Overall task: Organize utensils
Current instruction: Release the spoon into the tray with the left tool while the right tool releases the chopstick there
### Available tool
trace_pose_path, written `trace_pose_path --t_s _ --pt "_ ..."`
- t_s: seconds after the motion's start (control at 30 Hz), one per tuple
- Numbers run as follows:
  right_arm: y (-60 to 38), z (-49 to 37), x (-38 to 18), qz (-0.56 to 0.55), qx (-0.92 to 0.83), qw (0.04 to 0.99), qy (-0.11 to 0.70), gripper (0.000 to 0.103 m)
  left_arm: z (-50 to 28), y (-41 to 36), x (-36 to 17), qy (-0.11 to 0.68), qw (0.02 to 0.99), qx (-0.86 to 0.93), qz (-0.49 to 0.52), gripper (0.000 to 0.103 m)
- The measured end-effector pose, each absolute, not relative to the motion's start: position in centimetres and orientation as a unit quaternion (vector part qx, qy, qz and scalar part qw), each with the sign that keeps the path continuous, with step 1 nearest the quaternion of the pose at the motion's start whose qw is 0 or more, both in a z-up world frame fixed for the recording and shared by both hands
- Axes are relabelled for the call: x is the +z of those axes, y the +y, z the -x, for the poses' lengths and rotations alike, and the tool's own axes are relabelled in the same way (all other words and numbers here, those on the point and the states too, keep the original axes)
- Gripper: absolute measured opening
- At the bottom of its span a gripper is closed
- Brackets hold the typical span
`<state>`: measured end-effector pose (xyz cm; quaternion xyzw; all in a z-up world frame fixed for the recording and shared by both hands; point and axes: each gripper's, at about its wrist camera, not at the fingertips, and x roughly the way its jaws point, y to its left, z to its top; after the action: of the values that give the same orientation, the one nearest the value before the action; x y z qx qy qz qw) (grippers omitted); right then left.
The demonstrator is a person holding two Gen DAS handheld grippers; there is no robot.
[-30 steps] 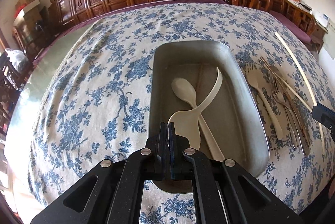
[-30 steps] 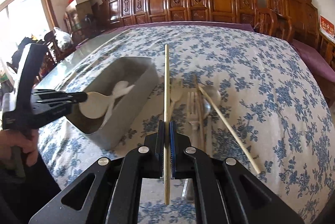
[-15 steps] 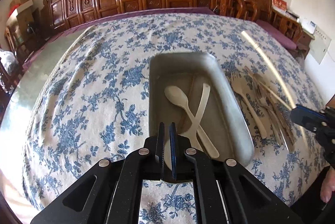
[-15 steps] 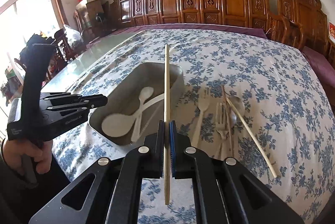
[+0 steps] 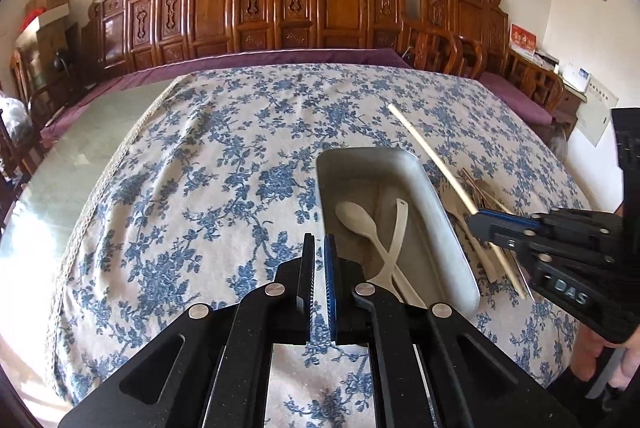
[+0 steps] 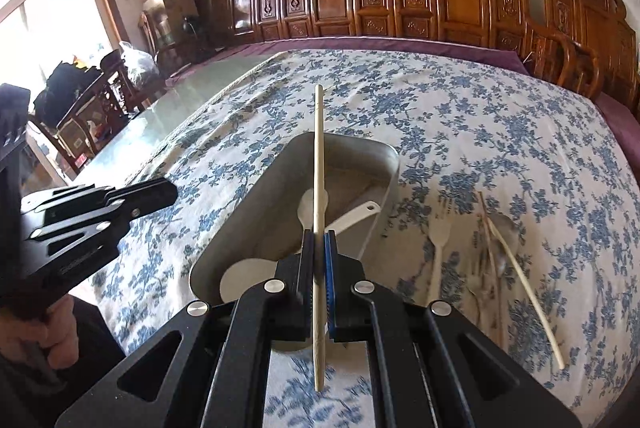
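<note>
Though gripped — chopstick [image 6: 319,163] lengthwise, tip forward

The black two-finger left gripper [image 5: 319,248] hangs level, its blue-padded fingers a narrow gap apart and empty; a bare hand [image 6: 38,332] grips its handle. The black two-finger right gripper [image 6: 319,248] points forward with its fingers pinched close, a hand [image 5: 608,352] wrapped on its handle
</note>
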<state>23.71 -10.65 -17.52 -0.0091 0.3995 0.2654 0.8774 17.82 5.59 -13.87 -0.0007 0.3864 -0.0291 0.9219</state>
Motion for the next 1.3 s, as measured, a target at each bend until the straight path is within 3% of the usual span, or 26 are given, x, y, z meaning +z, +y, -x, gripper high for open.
trace_pose_path --t_s 0.7,1.03,1.3 --pt "-6.5 -26.6 -22.3 -0.008 0.247 0.856 0.453 0.007 -17.7 6.9 -13.5 0.382 0.924 -0.026 0.012 0.004" --pt "-9.0 -25.3 -19.5 -0.002 0.26 0.872 0.415 0.007 -17.7 5.9 -13.7 0.382 0.924 -0.034 0.009 0.004" --pt "-17.4 -23.1 -17.5 0.031 0.21 0.897 0.388 0.007 -17.5 3.1 -13.8 0.38 0.923 -0.062 0.0 0.004"
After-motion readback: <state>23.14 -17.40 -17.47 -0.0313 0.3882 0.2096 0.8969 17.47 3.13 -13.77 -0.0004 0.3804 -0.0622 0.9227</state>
